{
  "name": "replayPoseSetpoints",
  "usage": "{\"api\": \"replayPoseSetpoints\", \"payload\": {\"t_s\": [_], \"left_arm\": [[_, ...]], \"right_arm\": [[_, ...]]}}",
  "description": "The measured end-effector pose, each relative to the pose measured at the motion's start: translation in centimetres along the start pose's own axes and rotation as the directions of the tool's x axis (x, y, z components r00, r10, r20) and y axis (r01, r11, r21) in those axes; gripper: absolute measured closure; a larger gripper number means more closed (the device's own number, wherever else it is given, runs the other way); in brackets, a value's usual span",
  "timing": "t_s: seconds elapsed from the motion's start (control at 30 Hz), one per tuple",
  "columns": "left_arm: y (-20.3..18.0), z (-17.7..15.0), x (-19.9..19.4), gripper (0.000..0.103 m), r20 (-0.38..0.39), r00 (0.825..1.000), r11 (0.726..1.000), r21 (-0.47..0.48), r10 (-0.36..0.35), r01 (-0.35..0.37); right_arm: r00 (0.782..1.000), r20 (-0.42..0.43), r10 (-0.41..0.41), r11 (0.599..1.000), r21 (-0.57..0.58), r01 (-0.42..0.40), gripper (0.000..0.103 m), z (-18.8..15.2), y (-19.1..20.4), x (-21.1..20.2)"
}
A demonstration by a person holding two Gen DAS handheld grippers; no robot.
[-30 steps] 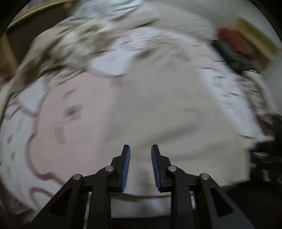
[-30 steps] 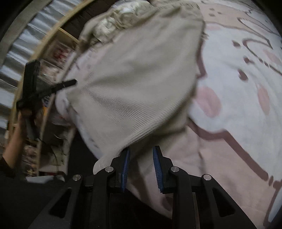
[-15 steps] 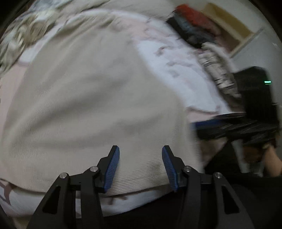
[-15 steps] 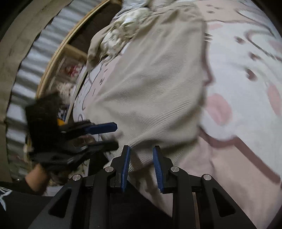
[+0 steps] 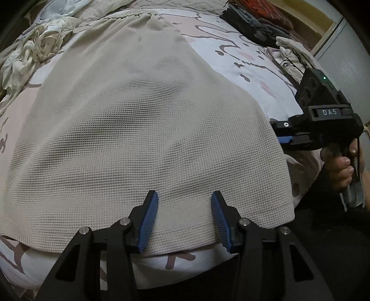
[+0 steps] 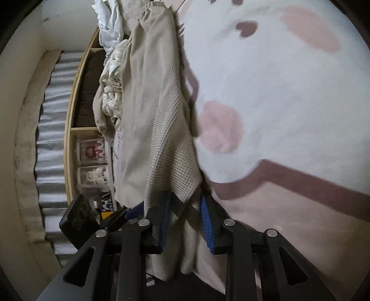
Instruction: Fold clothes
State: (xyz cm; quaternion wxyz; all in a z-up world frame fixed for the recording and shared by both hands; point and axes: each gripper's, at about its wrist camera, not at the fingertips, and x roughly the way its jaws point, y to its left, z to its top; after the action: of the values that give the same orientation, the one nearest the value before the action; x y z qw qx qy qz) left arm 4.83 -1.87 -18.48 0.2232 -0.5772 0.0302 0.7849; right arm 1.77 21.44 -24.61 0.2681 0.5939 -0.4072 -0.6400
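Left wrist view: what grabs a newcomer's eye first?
The beige waffle-knit garment spread flat over the pink-and-white patterned bedsheet, filling most of the frame. The left gripper sits open over its near hem. At right, the right gripper hangs by the garment's edge, beneath a pile of clothes.

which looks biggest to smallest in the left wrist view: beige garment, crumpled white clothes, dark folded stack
1. beige garment, fills most of the view
2. crumpled white clothes
3. dark folded stack

The last two look close in size, and both lie far from the camera, so their order is unsure.
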Motion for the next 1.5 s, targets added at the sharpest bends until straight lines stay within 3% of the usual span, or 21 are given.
{"api": "replayPoseSetpoints", "payload": {"t_s": [0.03, 0.17, 0.27, 0.33, 0.43, 0.5, 0.53, 0.57, 0.77, 0.87, 0.93, 1.03, 1.17, 1.3, 1.4, 1.43, 1.47, 1.5], "left_arm": [[0.1, 0.0, 0.0, 0.055, 0.001, 1.000, 1.000, 0.001, 0.001, -0.001], [0.5, -0.2, 0.1, 0.055, 0.011, 1.000, 1.000, -0.011, -0.012, 0.013], [0.6, -0.2, 0.2, 0.055, 0.015, 1.000, 1.000, -0.016, -0.018, 0.018], [0.5, -0.2, 0.2, 0.055, 0.018, 1.000, 1.000, -0.018, -0.014, 0.014], [0.3, -0.3, 0.0, 0.055, 0.022, 1.000, 1.000, -0.011, -0.004, 0.005], [0.1, -0.3, 0.1, 0.055, 0.022, 1.000, 1.000, -0.003, 0.002, -0.002], [0.0, -0.3, 0.1, 0.055, 0.021, 1.000, 1.000, 0.002, 0.005, -0.005], [0.0, -0.3, 0.1, 0.055, 0.021, 1.000, 1.000, 0.004, 0.006, -0.006], [0.2, -0.5, 0.1, 0.055, 0.039, 0.999, 1.000, -0.007, -0.006, 0.006], [0.3, -0.7, 0.1, 0.055, 0.056, 0.998, 1.000, -0.017, -0.013, 0.014], [0.3, -0.8, 0.2, 0.054, 0.066, 0.998, 1.000, -0.015, -0.015, 0.016], [0.1, -1.0, 0.3, 0.048, 0.079, 0.997, 1.000, -0.006, -0.015, 0.015], [0.0, -1.2, 0.4, 0.043, 0.097, 0.995, 1.000, 0.010, -0.015, 0.014], [-0.2, -1.4, 0.5, 0.043, 0.115, 0.993, 1.000, 0.025, -0.015, 0.012], [-0.2, -1.4, 0.4, 0.043, 0.126, 0.992, 1.000, 0.022, -0.021, 0.018], [-0.2, -1.5, 0.0, 0.043, 0.136, 0.991, 1.000, 0.025, -0.018, 0.014], [-0.4, -1.6, -0.7, 0.043, 0.152, 0.988, 0.999, 0.033, -0.010, 0.005], [-0.6, -1.6, -1.3, 0.043, 0.169, 0.986, 0.999, 0.041, -0.002, -0.005]], "right_arm": [[1.000, 0.012, -0.024, 0.999, -0.033, 0.024, 0.096, -0.3, 0.8, -0.1], [0.986, 0.056, -0.155, 0.980, -0.119, 0.161, 0.098, -1.1, 1.4, -2.7], [0.957, 0.073, -0.280, 0.949, -0.131, 0.287, 0.102, -1.2, 0.2, -4.0], [0.980, 0.073, -0.187, 0.978, -0.080, 0.193, 0.102, -1.4, -1.1, -5.3], [0.993, 0.104, -0.057, 0.998, -0.022, 0.060, 0.101, -2.1, -2.3, -7.1], [0.996, 0.085, 0.041, 0.998, 0.036, -0.045, 0.056, -2.5, -3.2, -7.2], [0.993, 0.085, 0.079, 0.995, 0.059, -0.085, 0.026, -2.7, -3.5, -7.1], [0.990, 0.095, 0.106, 0.993, 0.051, -0.111, 0.025, -2.9, -3.1, -6.9], [0.998, -0.058, 0.004, 0.998, -0.058, -0.007, 0.025, -2.8, -0.4, -3.1], [0.993, -0.108, -0.042, 0.997, -0.064, 0.035, 0.025, -2.4, 0.4, -1.7], [0.990, -0.139, -0.031, 0.999, -0.023, 0.028, 0.025, -2.1, 0.2, -1.3], [0.982, -0.190, 0.020, 0.998, 0.070, -0.007, 0.029, -2.4, -0.7, -0.2], [0.968, -0.243, 0.064, 0.988, 0.152, -0.027, 0.048, -3.0, -1.8, 1.6], [0.955, -0.253, 0.153, 0.973, 0.207, -0.101, 0.049, -2.9, -2.5, 2.9], [0.951, -0.271, 0.151, 0.977, 0.190, -0.101, 0.053, -2.9, -1.5, 4.3], [0.951, -0.274, 0.141, 0.978, 0.185, -0.091, 0.064, -2.9, -1.4, 4.4], [0.952, -0.278, 0.131, 0.980, 0.182, -0.082, 0.082, -3.0, -1.3, 4.6], [0.953, -0.267, 0.140, 0.975, 0.207, -0.085, 0.087, -3.0, -1.6, 4.3]]}}
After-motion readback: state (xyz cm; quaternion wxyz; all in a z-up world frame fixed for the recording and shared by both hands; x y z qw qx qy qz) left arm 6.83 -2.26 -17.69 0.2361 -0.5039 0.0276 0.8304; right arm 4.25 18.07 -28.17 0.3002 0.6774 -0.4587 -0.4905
